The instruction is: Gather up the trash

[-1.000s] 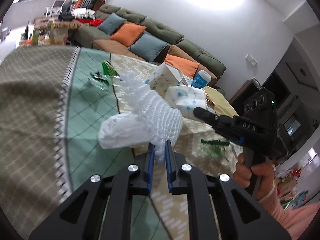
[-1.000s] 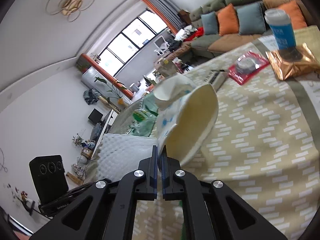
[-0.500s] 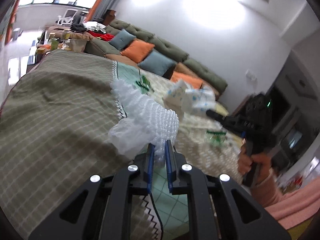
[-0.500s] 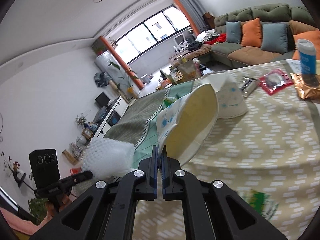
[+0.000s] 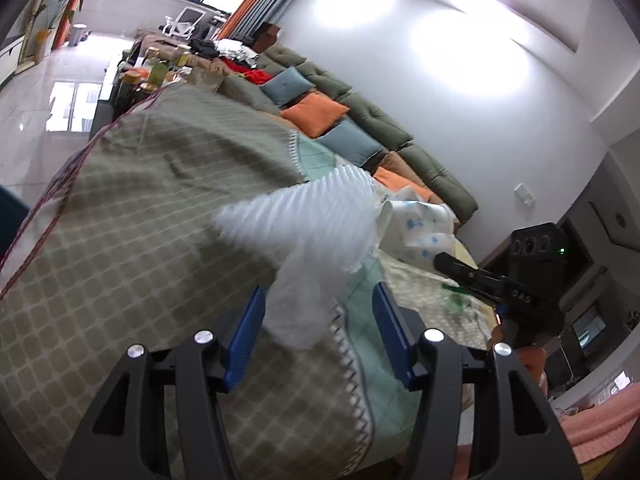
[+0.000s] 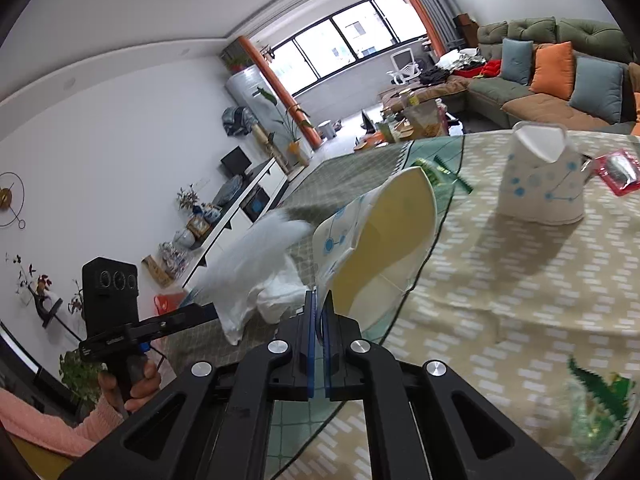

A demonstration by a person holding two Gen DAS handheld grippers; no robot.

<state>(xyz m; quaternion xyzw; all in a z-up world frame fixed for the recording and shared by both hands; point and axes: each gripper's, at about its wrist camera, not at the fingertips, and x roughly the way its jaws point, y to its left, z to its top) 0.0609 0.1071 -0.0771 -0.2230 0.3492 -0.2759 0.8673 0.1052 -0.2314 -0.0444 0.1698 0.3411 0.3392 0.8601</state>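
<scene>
In the left wrist view my left gripper (image 5: 316, 322) has its jaws opening wide. A blurred white bubble wrap sheet with a thin plastic bag (image 5: 308, 224) hangs loose between the blue pads, which do not press on it. The right wrist view shows the same wrap (image 6: 252, 264) just off the left gripper (image 6: 208, 312), over the table's edge. My right gripper (image 6: 319, 308) is shut on the rim of a squashed paper cup (image 6: 384, 252), white with blue dots and yellow inside. That cup (image 5: 420, 224) and the right gripper (image 5: 442, 260) also show in the left wrist view.
A patterned cloth covers the table (image 6: 500, 300). On it stand an upturned dotted paper cup (image 6: 540, 184), a red wrapper (image 6: 618, 170) and green wrappers (image 6: 600, 404) (image 6: 440, 170). A sofa with cushions (image 5: 320, 114) lies behind. Beside the table are the floor and a low white cabinet (image 6: 240, 216).
The left jaws have gone from shut on the bubble wrap to wide apart, and the wrap now hangs loose. Both hands have swung toward the table's edge. The right keeps its cup.
</scene>
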